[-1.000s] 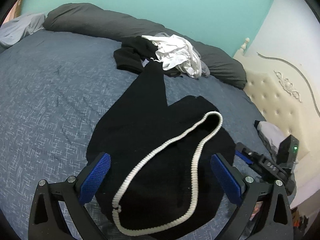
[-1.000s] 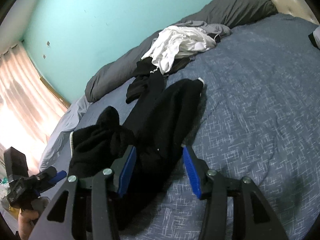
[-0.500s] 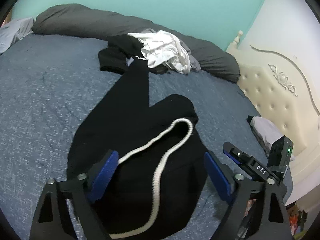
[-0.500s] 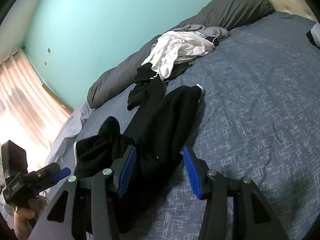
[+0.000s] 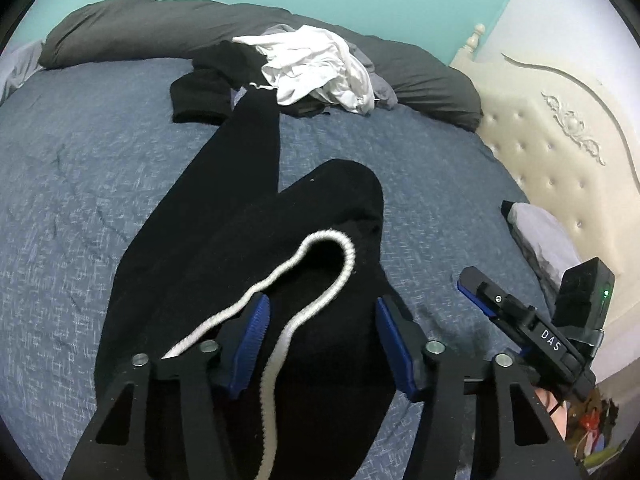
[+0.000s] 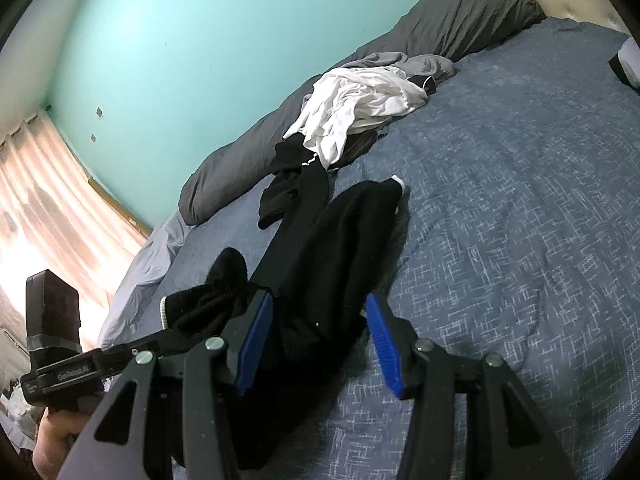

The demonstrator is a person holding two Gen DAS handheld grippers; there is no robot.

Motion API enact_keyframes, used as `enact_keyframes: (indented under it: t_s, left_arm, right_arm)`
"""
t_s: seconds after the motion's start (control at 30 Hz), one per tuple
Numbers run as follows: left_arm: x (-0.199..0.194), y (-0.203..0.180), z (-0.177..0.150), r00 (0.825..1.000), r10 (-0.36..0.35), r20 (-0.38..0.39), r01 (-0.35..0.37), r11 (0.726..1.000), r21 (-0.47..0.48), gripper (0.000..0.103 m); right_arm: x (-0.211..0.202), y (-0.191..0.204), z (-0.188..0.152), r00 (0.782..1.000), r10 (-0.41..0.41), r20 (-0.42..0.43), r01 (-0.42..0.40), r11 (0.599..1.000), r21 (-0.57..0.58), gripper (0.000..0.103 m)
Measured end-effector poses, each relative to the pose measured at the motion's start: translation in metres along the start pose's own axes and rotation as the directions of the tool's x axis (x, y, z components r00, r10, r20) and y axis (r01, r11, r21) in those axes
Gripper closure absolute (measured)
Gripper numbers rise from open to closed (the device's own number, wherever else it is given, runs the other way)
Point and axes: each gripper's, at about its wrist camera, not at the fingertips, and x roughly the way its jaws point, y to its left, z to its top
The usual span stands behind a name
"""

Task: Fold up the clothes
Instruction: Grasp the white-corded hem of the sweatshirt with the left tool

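Black trousers lie along the blue bedspread, legs pointing at the far clothes pile. Their waist end, edged with a white ribbed trim, is closest to me. My left gripper hovers over that waist. Its jaws are closing with the trim and black cloth between them, and the pads are not visibly pressing. In the right wrist view my right gripper stands half open over the trousers' near edge. Cloth lies against its left pad, and bedspread shows beside the right one.
A heap of white and black clothes lies at the far side against a rolled grey duvet. A cream tufted headboard bounds the right, with a grey item before it. Lit curtains hang on the left.
My left gripper has moved forward over the waist and its jaws have narrowed a lot. The white-trimmed waist opening has drawn into a narrower loop. The right gripper has kept still.
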Motion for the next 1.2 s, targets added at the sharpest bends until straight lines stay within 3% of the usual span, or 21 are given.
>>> enact_keyframes:
  t_s: [0.07, 0.2, 0.37, 0.63, 0.93, 1.07, 1.2]
  left_arm:
    - [0.003, -0.003, 0.003, 1.0, -0.01, -0.011, 0.01, 1.0, 0.008, 0.054]
    - [0.009, -0.003, 0.007, 0.999, -0.038, -0.037, 0.039, 0.999, 0.004, 0.077]
    - [0.004, -0.004, 0.004, 0.998, -0.045, -0.039, 0.046, 0.999, 0.028, 0.092]
    - [-0.043, 0.023, -0.003, 0.999, -0.033, 0.022, 0.033, 0.999, -0.001, 0.094]
    - [-0.088, 0.077, -0.03, 0.998, 0.038, 0.04, -0.036, 0.997, -0.066, 0.094]
    - [-0.099, 0.098, -0.044, 0.998, 0.045, 0.039, -0.041, 0.994, -0.097, 0.094]
    - [-0.109, 0.111, -0.055, 0.999, 0.037, 0.037, -0.033, 0.993, -0.113, 0.094]
  right_arm:
    - [-0.001, -0.002, 0.001, 1.0, 0.001, 0.005, -0.001, 1.0, 0.012, 0.053]
    - [-0.001, -0.006, 0.002, 1.0, -0.005, 0.003, 0.005, 1.0, 0.026, 0.053]
    - [-0.001, -0.004, 0.002, 1.0, -0.006, -0.002, 0.006, 1.0, 0.026, 0.053]
    - [0.001, 0.002, 0.001, 1.0, 0.006, -0.01, -0.006, 1.0, 0.009, 0.053]
    - [0.018, 0.018, -0.007, 0.997, 0.009, -0.077, -0.012, 0.999, -0.033, 0.053]
    - [0.024, 0.032, -0.01, 0.993, 0.051, -0.104, -0.057, 0.997, -0.048, 0.039]
    - [0.033, 0.046, -0.016, 0.982, 0.121, -0.144, -0.129, 0.99, -0.05, 0.035]
